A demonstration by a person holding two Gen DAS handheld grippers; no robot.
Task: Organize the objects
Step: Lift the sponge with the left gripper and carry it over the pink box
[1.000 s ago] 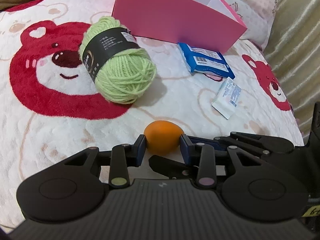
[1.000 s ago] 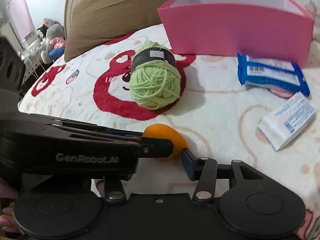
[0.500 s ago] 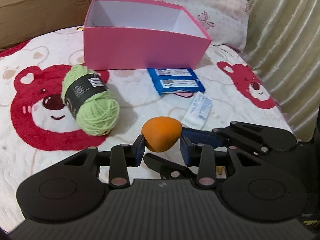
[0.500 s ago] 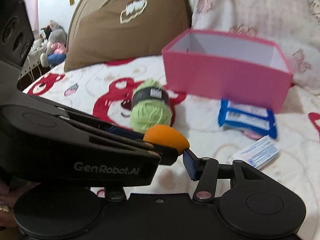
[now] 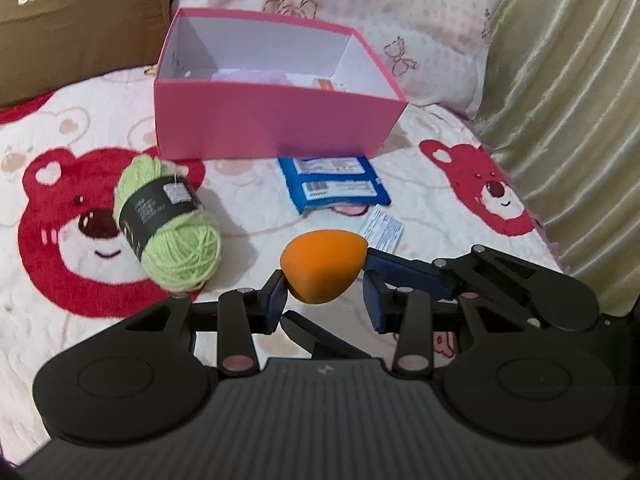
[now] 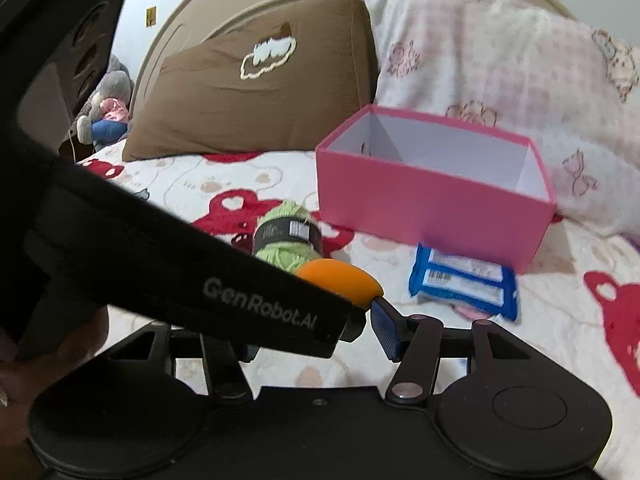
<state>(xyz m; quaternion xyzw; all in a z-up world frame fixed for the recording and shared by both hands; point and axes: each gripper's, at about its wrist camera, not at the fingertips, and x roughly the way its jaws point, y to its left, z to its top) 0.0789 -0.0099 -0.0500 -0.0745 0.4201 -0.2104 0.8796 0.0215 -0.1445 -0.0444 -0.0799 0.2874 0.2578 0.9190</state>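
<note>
My left gripper [image 5: 325, 300] is shut on an orange egg-shaped sponge [image 5: 323, 266] and holds it above the bed. The sponge also shows in the right wrist view [image 6: 340, 280], half hidden by the left gripper's body. My right gripper [image 6: 316, 336] is open and empty, its fingertip [image 5: 400, 270] just right of the sponge. An open pink box [image 5: 276, 120] stands ahead with a few small items inside; it also shows in the right wrist view [image 6: 432, 204]. A green yarn ball [image 5: 168, 224] lies to the left. Blue packets [image 5: 336, 188] and a white sachet [image 5: 382, 234] lie before the box.
The bed cover [image 5: 60, 216] has red bear prints. A brown pillow [image 6: 248, 92] and a pink pillow [image 6: 500, 72] stand behind the box. A beige curtain [image 5: 576, 100] hangs along the right side. Plush toys [image 6: 106, 116] sit far left.
The left gripper has lifted the orange sponge off the bed and risen, so the inside of the pink box now shows. The right gripper rose alongside it.
</note>
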